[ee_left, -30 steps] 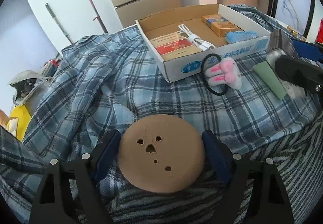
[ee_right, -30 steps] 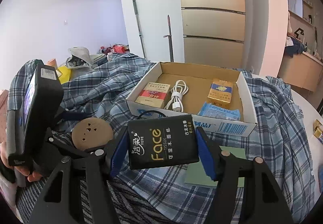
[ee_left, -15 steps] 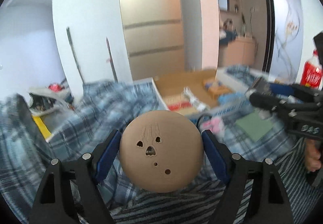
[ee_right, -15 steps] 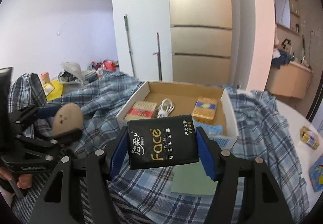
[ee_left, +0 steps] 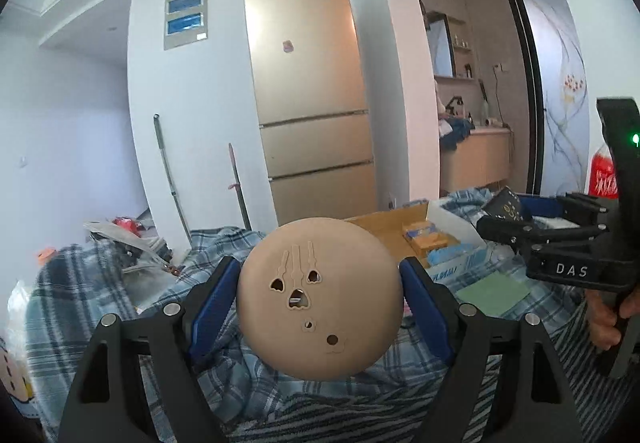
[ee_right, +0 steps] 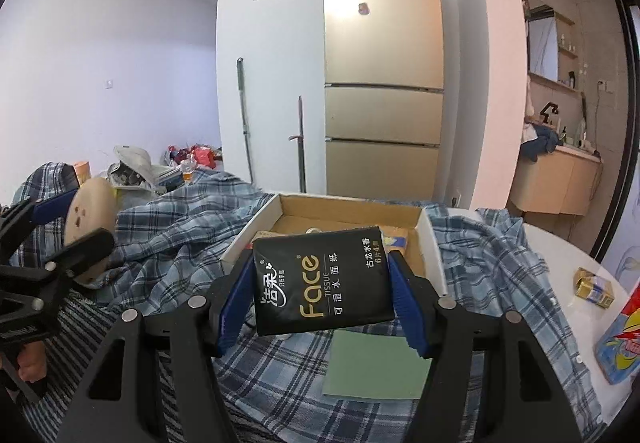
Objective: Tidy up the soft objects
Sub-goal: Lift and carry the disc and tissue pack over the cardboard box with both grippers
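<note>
My left gripper (ee_left: 320, 297) is shut on a round tan soft pad (ee_left: 319, 297) with small cut-out holes, held up in the air; it also shows in the right wrist view (ee_right: 90, 221). My right gripper (ee_right: 322, 291) is shut on a black pack of Face tissues (ee_right: 322, 279), lifted in front of the open cardboard box (ee_right: 434, 243). The box also shows in the left wrist view (ee_left: 456, 231), holding orange packs and a blue pack. The right gripper shows at the right of the left wrist view (ee_left: 516, 217).
A blue plaid shirt (ee_right: 180, 243) covers the table. A green sheet (ee_right: 376, 367) lies on it in front of the box. A small gold pack (ee_right: 594, 287) and a colourful packet (ee_right: 620, 343) lie at the right. A gold fridge (ee_right: 384, 83) stands behind.
Both grippers have risen and tilted up with their objects. The tan pad has left the shirt and is in the air. The tissue pack now sits higher, over the box's front.
</note>
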{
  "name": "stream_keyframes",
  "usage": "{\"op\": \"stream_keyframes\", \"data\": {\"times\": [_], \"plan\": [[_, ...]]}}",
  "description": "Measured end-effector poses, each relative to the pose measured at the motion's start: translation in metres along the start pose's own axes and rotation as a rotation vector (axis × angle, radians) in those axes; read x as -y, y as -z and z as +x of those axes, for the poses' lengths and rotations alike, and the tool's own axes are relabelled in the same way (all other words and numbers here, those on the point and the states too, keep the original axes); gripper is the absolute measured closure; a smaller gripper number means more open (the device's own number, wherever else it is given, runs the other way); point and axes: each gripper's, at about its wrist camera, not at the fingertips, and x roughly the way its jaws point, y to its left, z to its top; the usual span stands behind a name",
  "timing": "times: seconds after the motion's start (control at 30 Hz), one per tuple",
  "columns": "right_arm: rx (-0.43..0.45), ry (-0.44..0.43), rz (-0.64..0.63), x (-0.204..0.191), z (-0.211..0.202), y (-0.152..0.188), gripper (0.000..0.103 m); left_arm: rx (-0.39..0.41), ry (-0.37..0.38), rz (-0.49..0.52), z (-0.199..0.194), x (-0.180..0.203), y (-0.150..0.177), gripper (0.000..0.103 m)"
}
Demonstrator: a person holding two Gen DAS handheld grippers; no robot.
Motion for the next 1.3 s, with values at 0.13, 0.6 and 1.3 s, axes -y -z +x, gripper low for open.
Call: {"op": "stream_keyframes", "data": {"times": [0.13, 0.6, 1.3], "plan": [[0.037, 0.007, 0.012, 0.003, -0.011, -0.005, 0.04, 0.036, -0.026, 0.003, -0.014, 0.004, -0.01, 0.02], [0.214, 0.124, 0.073, 0.035, -0.073, -0.058, 0.04, 0.157, -0.023, -0.033, -0.056, 0.028, -0.073, 0.02], [0.419, 0.096, 0.123, 0.045, -0.076, -0.17, 0.04, 0.373, -0.025, -0.115, -0.033, 0.05, -0.197, 0.02]]}}
